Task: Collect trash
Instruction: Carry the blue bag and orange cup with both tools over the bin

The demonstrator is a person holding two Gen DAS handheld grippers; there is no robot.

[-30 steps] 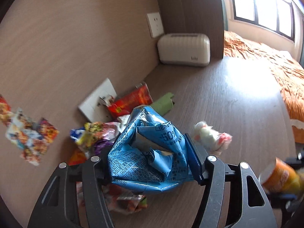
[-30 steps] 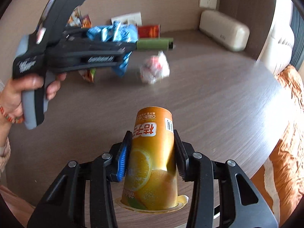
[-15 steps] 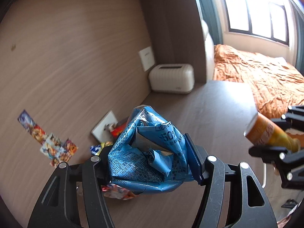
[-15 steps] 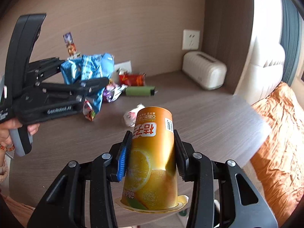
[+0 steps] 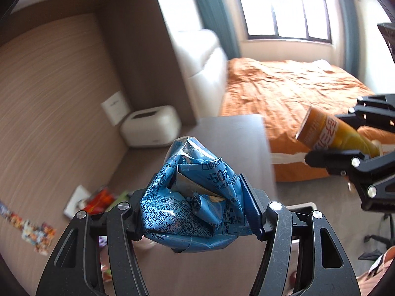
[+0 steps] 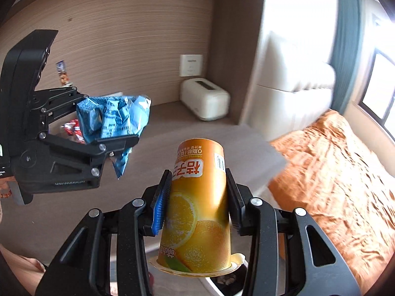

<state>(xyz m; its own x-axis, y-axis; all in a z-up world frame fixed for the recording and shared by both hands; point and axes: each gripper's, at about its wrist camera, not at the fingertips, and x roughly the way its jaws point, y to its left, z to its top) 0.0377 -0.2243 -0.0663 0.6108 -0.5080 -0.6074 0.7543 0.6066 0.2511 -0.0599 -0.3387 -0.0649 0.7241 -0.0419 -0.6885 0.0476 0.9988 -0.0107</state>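
**Trash in both grippers, held above the desk**

Left gripper [image 5: 197, 218] is clamped on one crumpled blue wrapper [image 5: 192, 204]. Right gripper [image 6: 197, 204] grips one orange cup [image 6: 197, 212], held upside down, rim toward me. Both loads hang free in the air, apart from each other, nothing touching either. Wood desk [image 6: 217, 145] lies below; its far edge meets the orange bed [image 6: 333, 172]. Leftover wrappers [image 5: 98, 198] sit by the wall, count unclear through blur. One white box [image 6: 205, 98] stands in the desk's corner.
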